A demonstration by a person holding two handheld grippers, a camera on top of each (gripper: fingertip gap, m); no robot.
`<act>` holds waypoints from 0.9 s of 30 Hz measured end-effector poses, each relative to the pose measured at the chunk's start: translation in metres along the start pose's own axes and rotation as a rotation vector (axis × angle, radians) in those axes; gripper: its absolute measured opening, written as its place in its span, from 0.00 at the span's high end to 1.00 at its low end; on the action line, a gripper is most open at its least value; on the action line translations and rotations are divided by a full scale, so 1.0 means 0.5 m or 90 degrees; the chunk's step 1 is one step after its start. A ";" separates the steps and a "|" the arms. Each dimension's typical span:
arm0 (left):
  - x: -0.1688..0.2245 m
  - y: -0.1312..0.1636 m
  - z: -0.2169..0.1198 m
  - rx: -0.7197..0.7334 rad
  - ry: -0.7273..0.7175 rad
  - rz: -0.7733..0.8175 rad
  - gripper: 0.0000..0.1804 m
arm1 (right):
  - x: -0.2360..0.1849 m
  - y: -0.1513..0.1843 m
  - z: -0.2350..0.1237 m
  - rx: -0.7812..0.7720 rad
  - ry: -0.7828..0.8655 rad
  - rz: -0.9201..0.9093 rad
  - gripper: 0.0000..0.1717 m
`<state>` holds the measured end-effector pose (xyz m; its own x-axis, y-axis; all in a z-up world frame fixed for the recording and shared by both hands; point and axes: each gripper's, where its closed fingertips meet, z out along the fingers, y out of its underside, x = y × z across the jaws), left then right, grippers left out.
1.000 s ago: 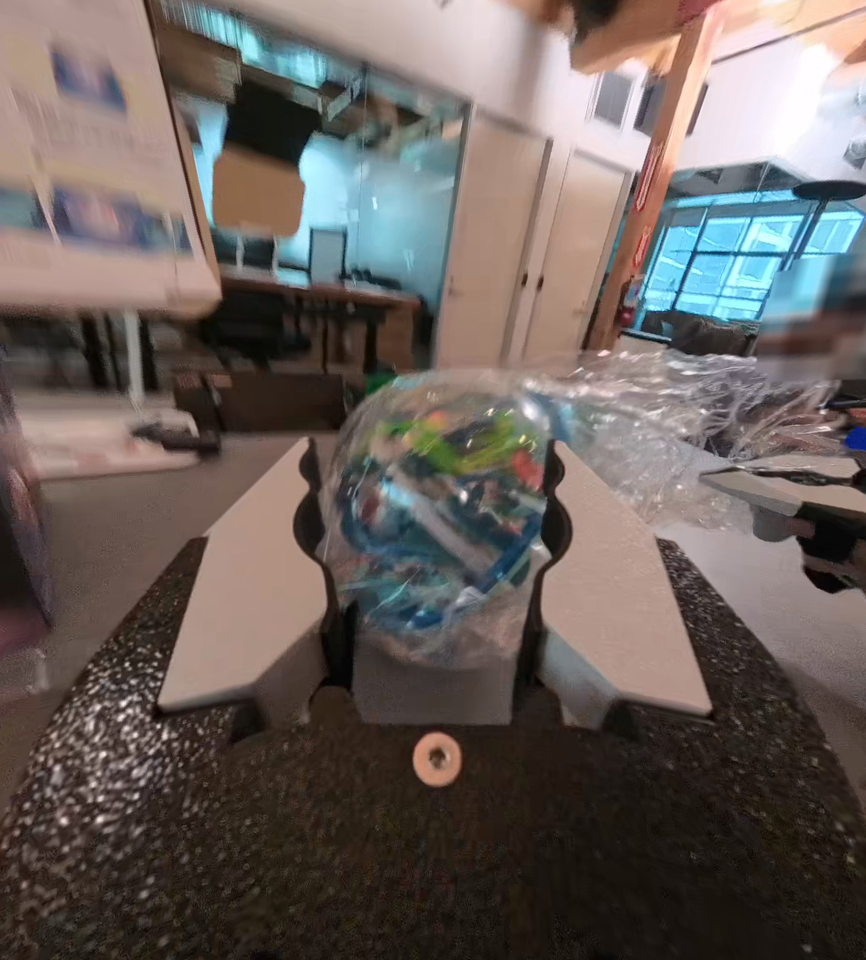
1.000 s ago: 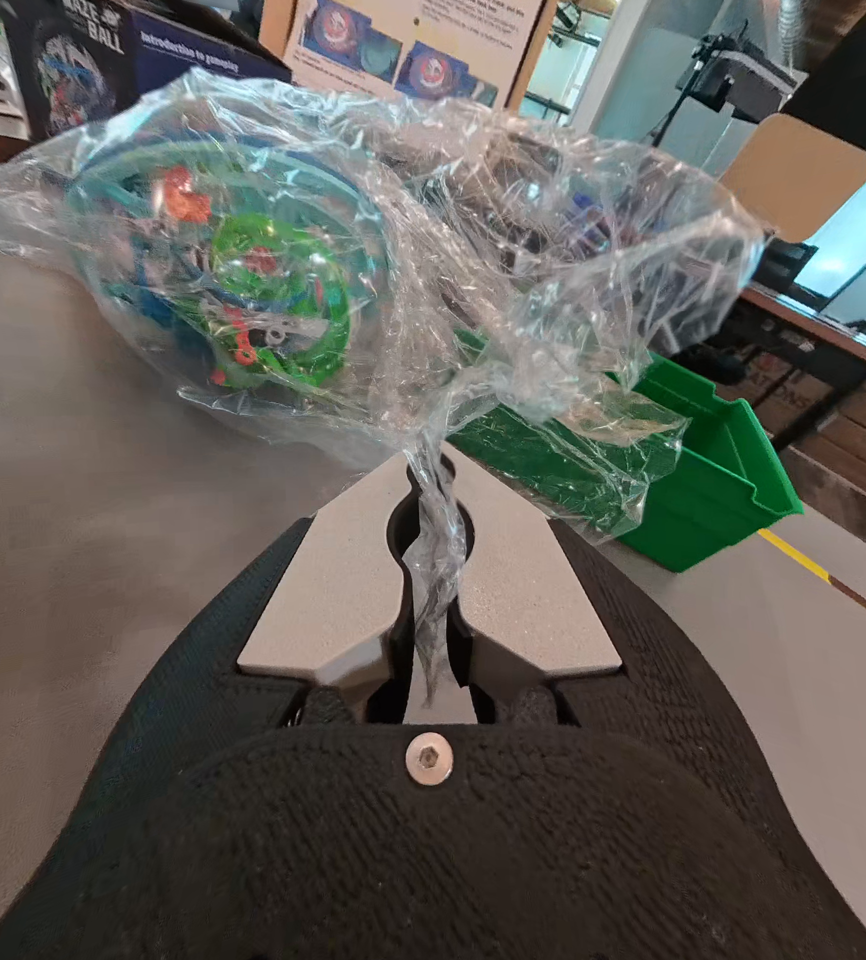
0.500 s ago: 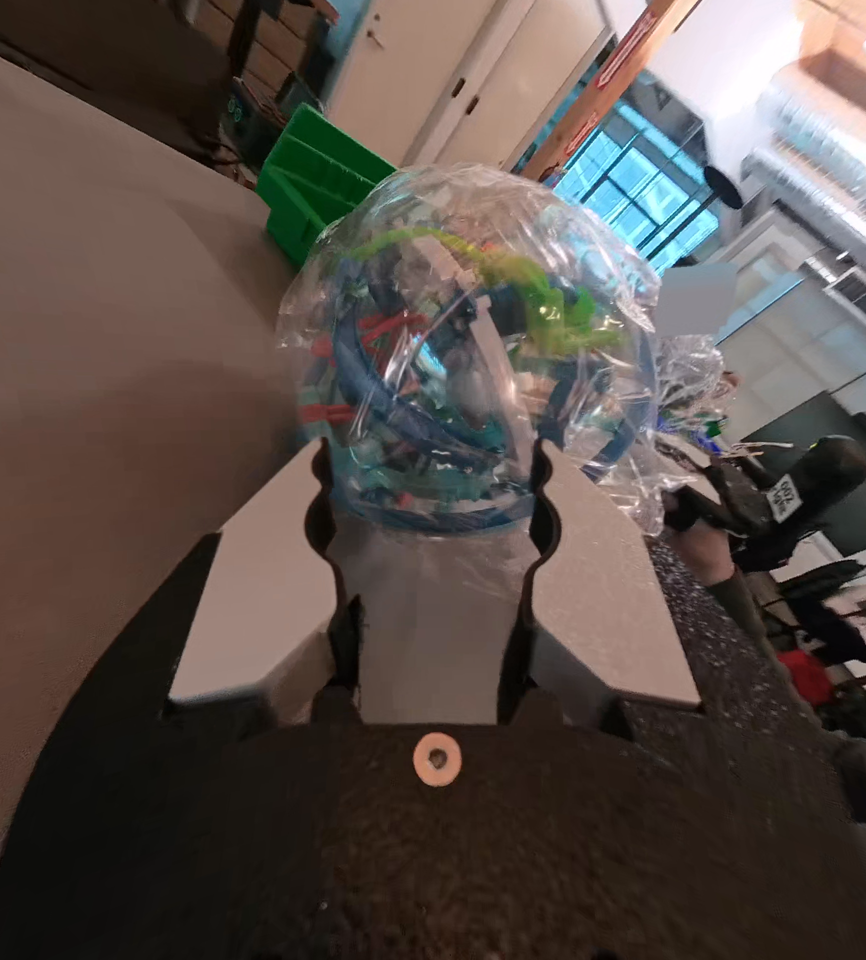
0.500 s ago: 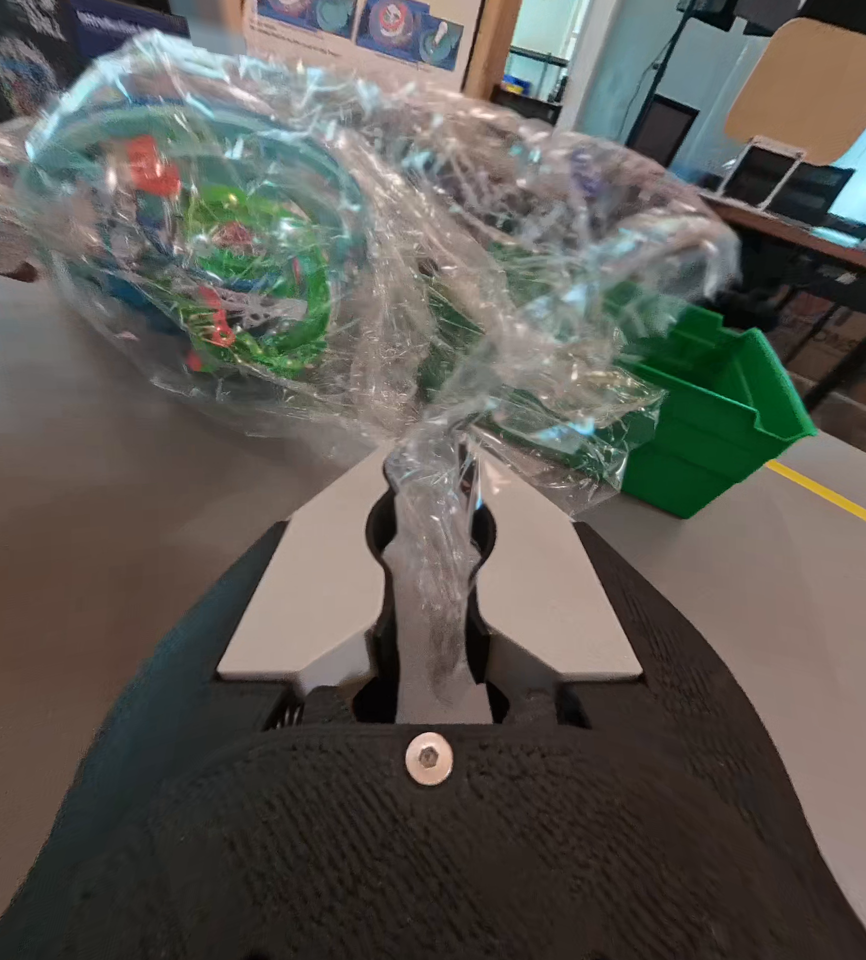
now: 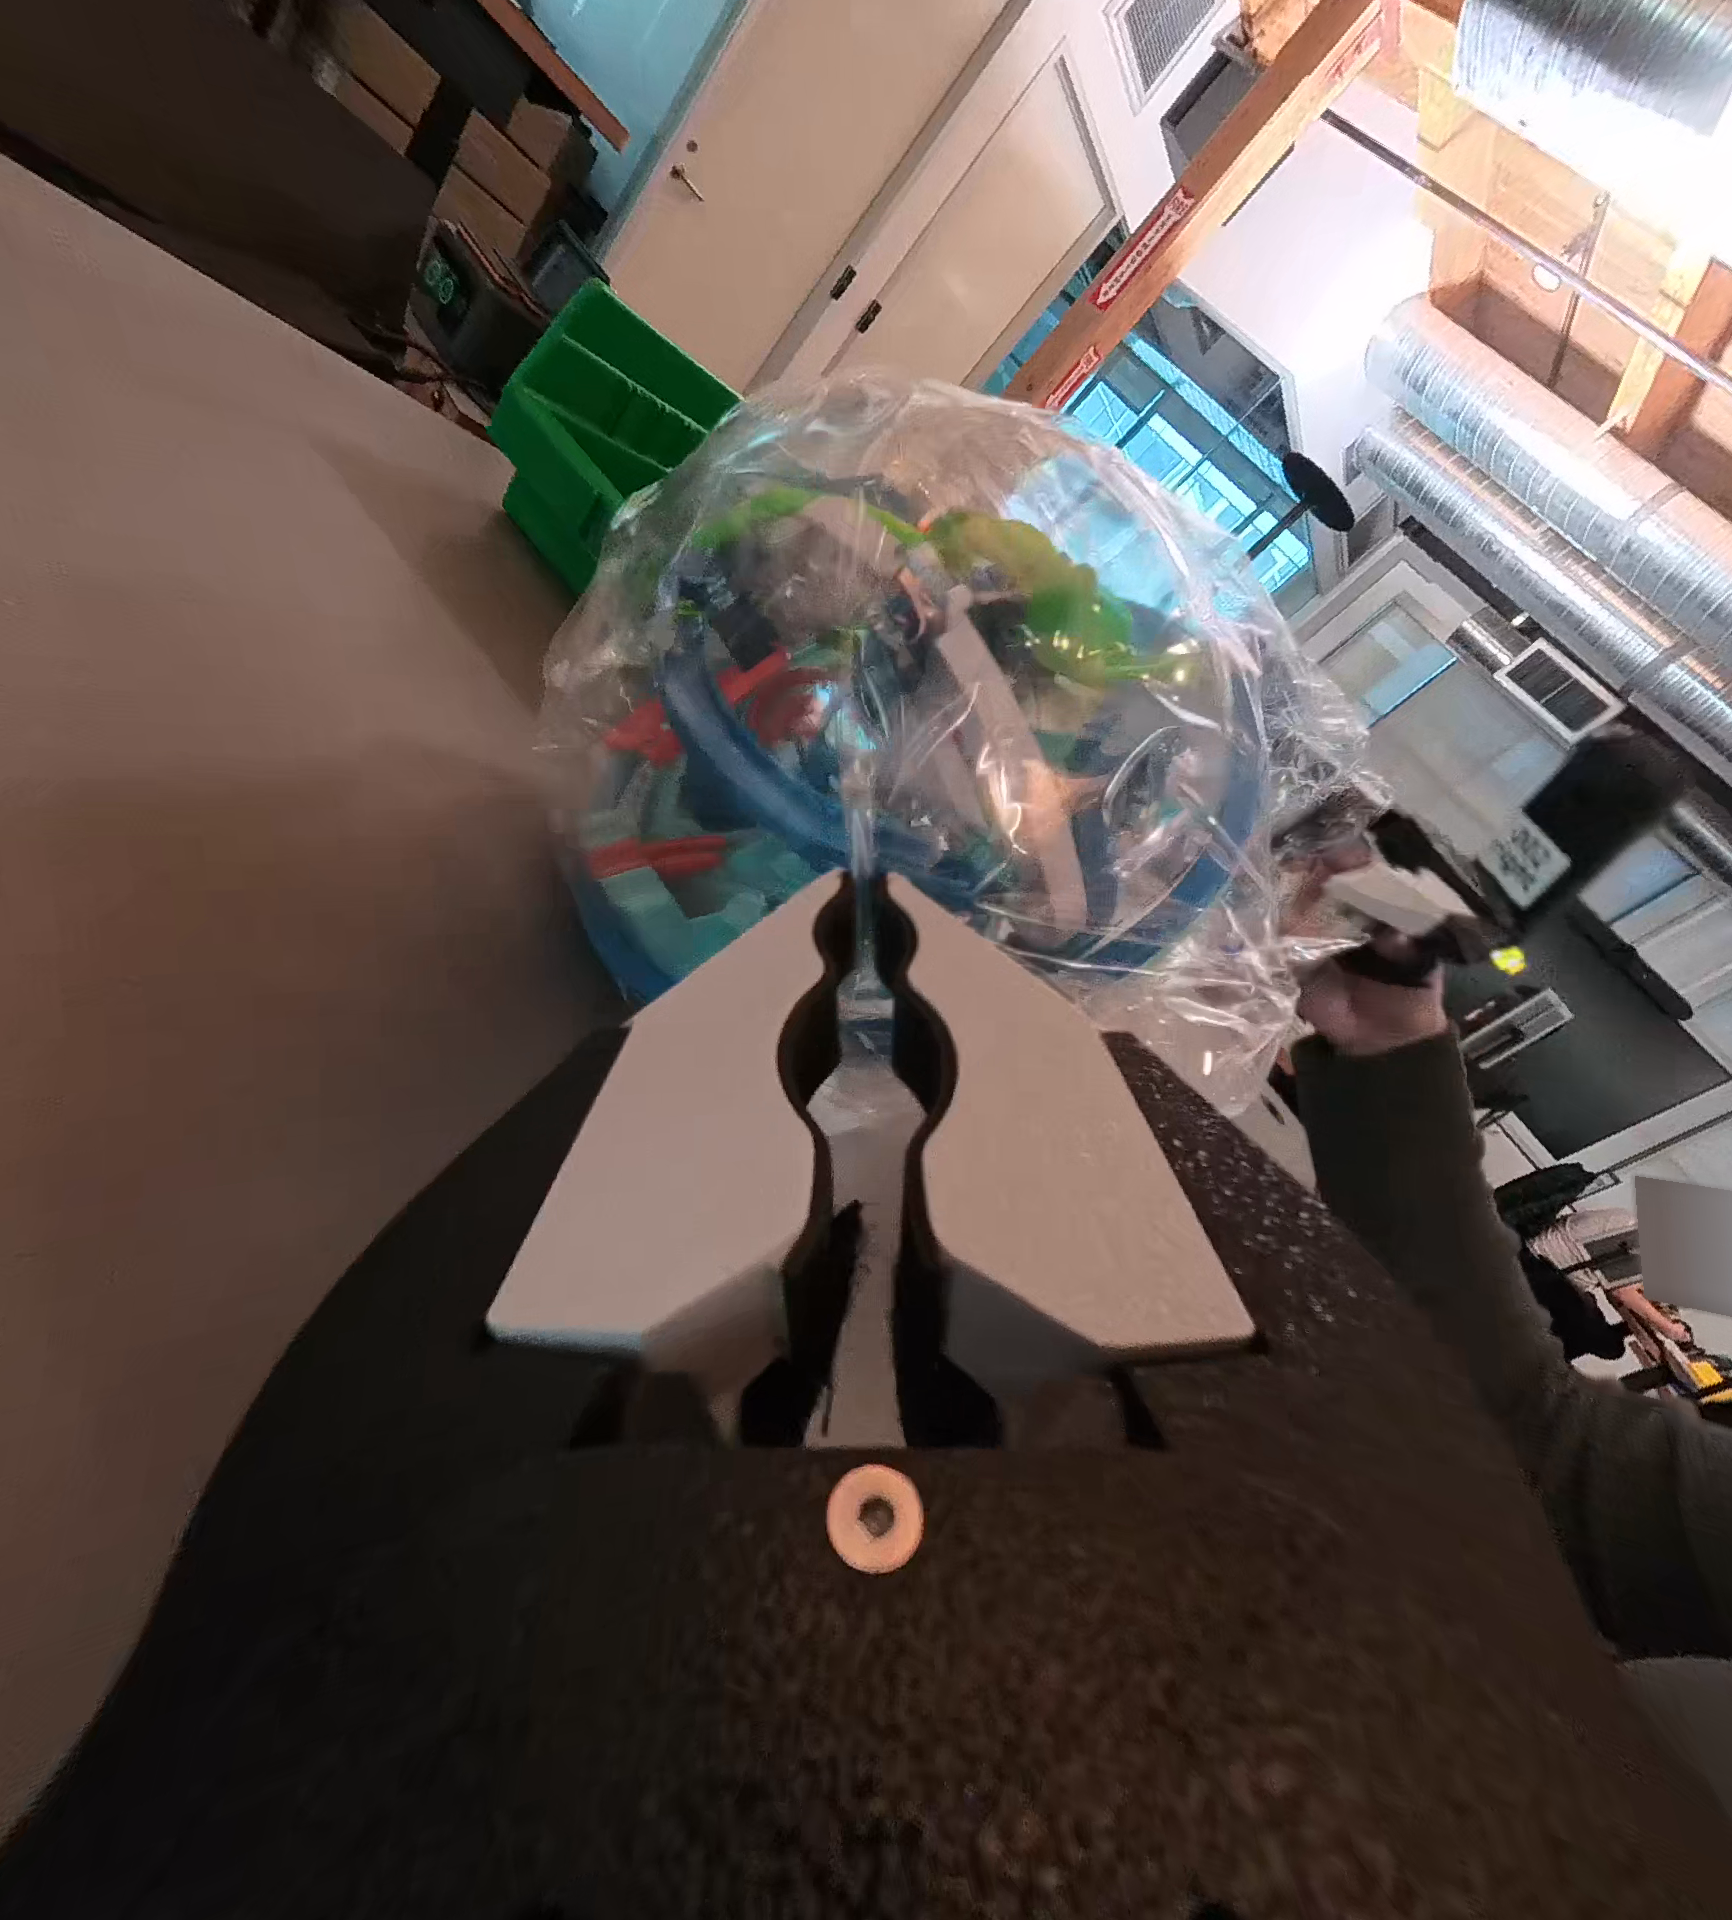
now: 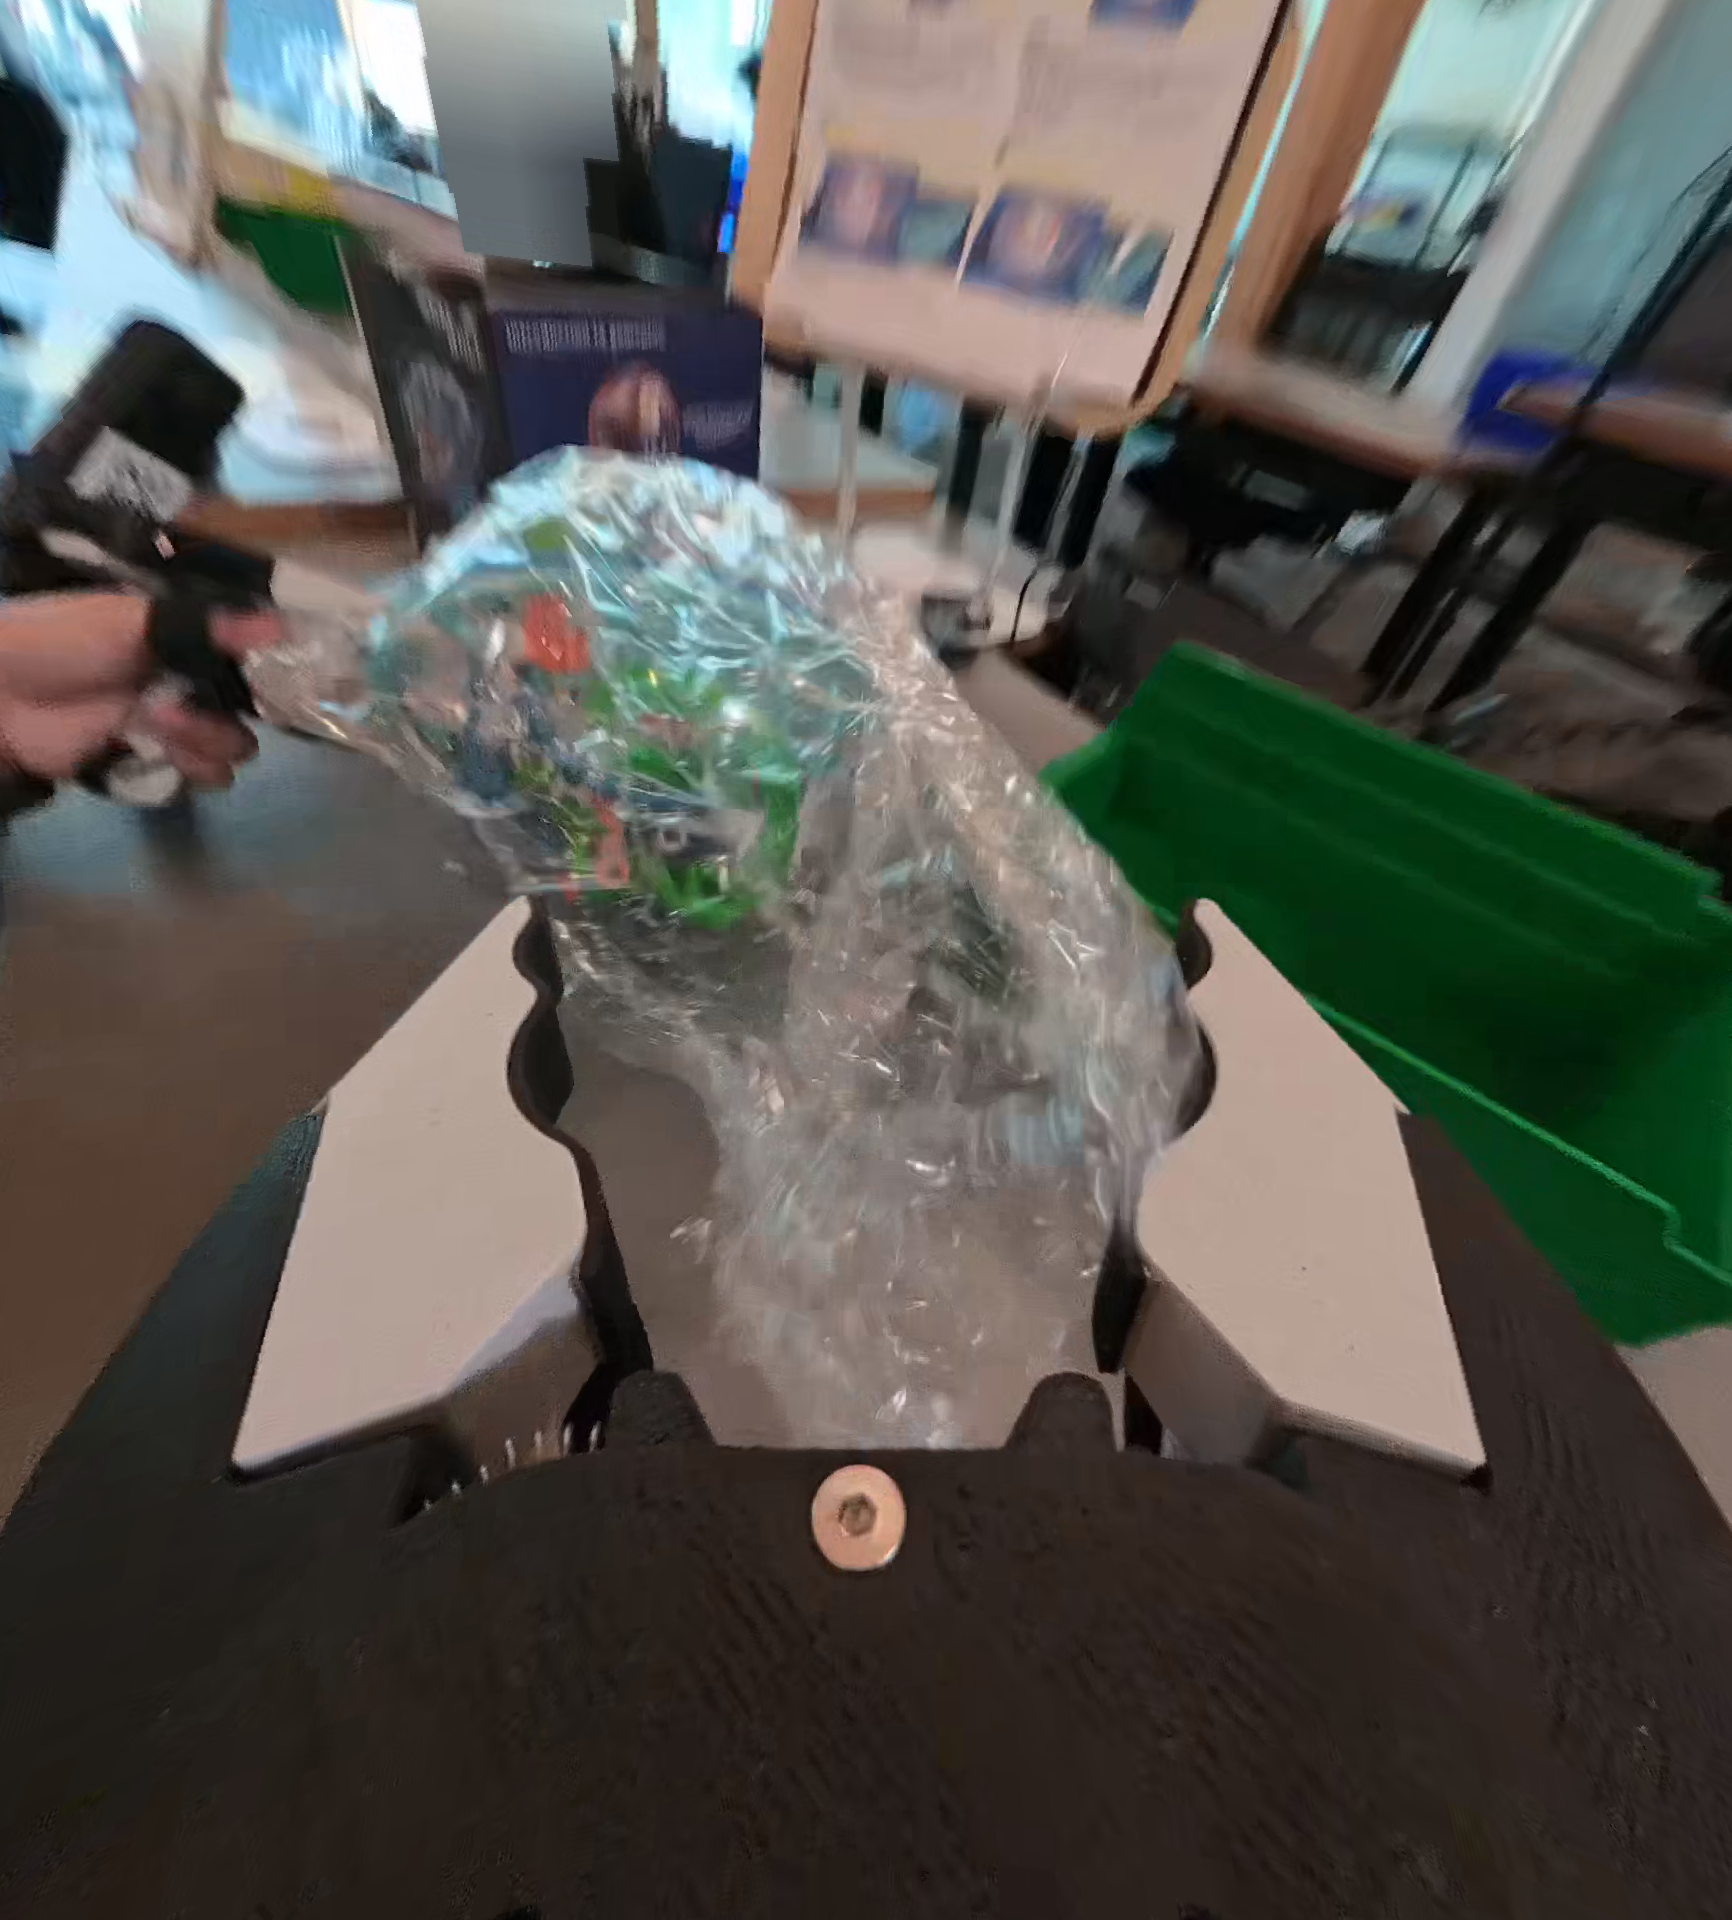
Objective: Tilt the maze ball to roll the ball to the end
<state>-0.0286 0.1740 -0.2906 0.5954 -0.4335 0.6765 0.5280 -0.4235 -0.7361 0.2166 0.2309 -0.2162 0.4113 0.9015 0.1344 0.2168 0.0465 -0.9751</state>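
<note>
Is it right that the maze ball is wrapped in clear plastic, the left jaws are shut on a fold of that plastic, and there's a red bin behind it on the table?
Not quite: the bin is green, not red, as both wrist views show. The rest holds: the maze ball is wrapped in clear plastic, and the left gripper has its jaws shut on a fold of that plastic.

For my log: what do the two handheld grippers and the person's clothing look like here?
Both grippers, left and right, have a black speckled body, flat pale grey fingers with wavy black inner edges, and a round screw head at the centre. The left one carries a small white square marker. The person wears a dark long sleeve.
</note>
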 end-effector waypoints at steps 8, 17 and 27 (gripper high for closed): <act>0.022 0.002 0.001 0.008 0.020 0.083 1.00 | -0.012 0.068 0.166 -0.168 -0.063 -0.069 1.00; 0.122 -0.070 -0.033 0.202 0.071 0.271 1.00 | -0.003 -0.137 0.203 0.019 -0.003 -0.145 1.00; 0.167 -0.151 -0.041 0.318 0.102 0.350 1.00 | 0.038 -0.236 0.267 0.073 -0.003 -0.161 1.00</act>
<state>-0.0311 0.1536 -0.1784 0.7764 -0.6050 0.1766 0.4155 0.2808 -0.8652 0.0806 0.3002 -0.1219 0.3525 0.8569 0.3760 0.2098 0.3192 -0.9242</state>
